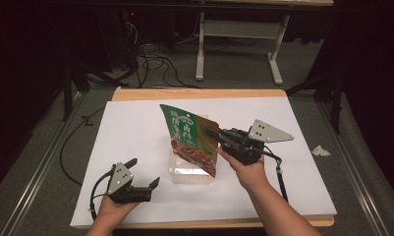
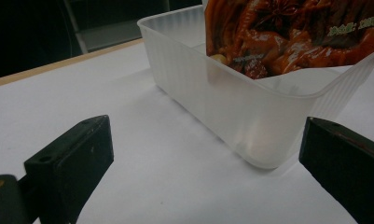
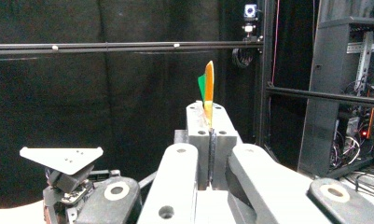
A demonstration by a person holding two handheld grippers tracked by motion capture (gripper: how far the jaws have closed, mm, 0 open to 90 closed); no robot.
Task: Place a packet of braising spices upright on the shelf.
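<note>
on the white sheet (image 1: 135,142), a tub (image 1: 184,172).

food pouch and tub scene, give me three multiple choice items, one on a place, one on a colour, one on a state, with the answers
1. Where is the lower end of the food pouch?
A. flat on the white sheet
B. inside the clear plastic tub
C. on the floor

2. What colour is the top part of the pouch?
A. green
B. blue
C. white

3. How does the left gripper stand?
A. shut on the tub
B. shut on the pouch
C. open, holding nothing

Answers:
1 B, the left gripper view shows the pouch's bottom edge dipping below the tub's rim.
2 A, the high view shows a green band above the brown food print.
3 C, its fingers stand wide apart over the white sheet, while the right gripper pinches the pouch's edge.
</note>
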